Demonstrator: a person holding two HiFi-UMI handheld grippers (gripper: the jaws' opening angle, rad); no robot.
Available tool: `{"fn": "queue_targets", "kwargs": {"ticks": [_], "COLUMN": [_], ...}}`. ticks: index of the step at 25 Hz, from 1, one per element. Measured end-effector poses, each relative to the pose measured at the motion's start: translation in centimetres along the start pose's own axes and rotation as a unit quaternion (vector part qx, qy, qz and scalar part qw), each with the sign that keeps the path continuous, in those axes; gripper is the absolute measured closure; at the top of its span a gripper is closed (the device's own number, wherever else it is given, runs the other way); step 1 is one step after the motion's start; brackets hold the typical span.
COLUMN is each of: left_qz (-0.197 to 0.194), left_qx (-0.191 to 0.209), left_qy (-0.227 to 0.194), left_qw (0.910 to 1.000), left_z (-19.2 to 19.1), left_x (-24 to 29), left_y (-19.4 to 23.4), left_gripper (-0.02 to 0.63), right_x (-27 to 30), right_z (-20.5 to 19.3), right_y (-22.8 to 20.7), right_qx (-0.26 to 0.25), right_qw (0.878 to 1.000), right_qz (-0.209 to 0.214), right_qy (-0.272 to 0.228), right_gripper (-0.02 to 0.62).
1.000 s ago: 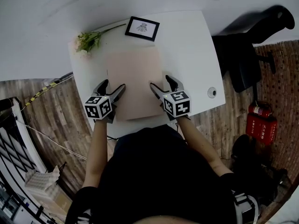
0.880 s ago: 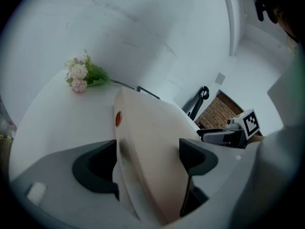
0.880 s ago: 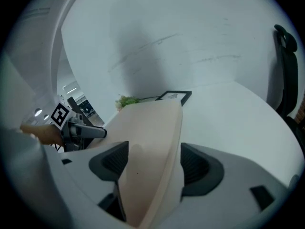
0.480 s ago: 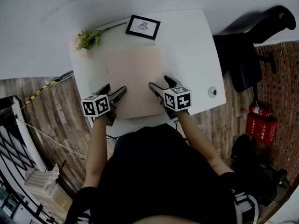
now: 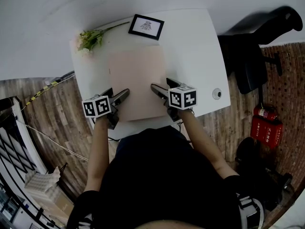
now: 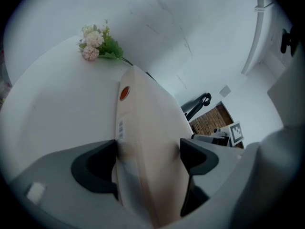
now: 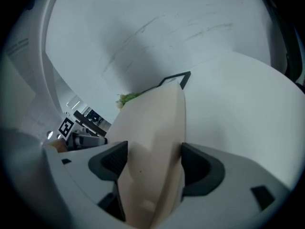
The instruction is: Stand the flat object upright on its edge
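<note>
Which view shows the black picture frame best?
The head view: the whole picture frame is visible near the table's far edge. The right gripper view shows only one corner behind the beige board. The left gripper view, at most a dark sliver.

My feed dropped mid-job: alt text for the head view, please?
A beige pad on a white table is gripped at its near corners by the left hand-held gripper and the right hand-held gripper, whose jaws, the pad between them, have just been opening. A framed picture and flowers lie beyond.

No readable text: small white label [image 6: 120, 128] on the edge of the flat beige board [image 6: 152, 142], print too blurred.
</note>
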State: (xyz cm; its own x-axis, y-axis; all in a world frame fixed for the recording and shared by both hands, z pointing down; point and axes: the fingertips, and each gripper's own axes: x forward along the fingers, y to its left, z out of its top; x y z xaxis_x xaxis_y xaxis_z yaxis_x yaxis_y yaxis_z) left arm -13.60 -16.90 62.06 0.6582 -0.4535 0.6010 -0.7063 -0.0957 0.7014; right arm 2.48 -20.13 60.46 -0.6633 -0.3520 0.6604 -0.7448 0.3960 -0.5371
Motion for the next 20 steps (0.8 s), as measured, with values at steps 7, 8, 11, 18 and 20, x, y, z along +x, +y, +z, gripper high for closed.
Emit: {"fn": "queue_targets", "kwargs": {"ticks": [7,8,11,18,20], "left_qz": [0.012,0.013,0.015,0.026,0.029], "left_qx": [0.004,0.005,0.010,0.031,0.040], "left_qy": [0.003,0.001,-0.010,-0.036,-0.042], "left_qw": [0.9999,0.9999,0.9998,0.9985,0.9979], "left_z": [0.0,0.1,0.7,2.1,2.3], "left_x": [-0.2,-0.4,-0.9,-2.9,-3.7], "left_y": [0.1,0.0,-0.5,-2.3,-3.0], "left_gripper": [0.198,0.198,0.198,0.198,0.198], "right_x": [-0.1,-0.2,-0.4,-1.4,-1.6], "right_z": [0.2,0.3,0.8,2.4,2.6], "right_y": [0.7,0.8,1.2,2.5,2.9], "right_qx": [-0.031,-0.034,-0.037,-0.049,-0.047], "right_qw": [0.999,0.999,0.999,0.998,0.998], "right_qz": [-0.003,-0.002,0.003,0.017,0.025], "right_qy": [0.009,0.008,0.000,-0.024,-0.029], "right_gripper": [0.276,0.276,0.276,0.276,0.276]}}
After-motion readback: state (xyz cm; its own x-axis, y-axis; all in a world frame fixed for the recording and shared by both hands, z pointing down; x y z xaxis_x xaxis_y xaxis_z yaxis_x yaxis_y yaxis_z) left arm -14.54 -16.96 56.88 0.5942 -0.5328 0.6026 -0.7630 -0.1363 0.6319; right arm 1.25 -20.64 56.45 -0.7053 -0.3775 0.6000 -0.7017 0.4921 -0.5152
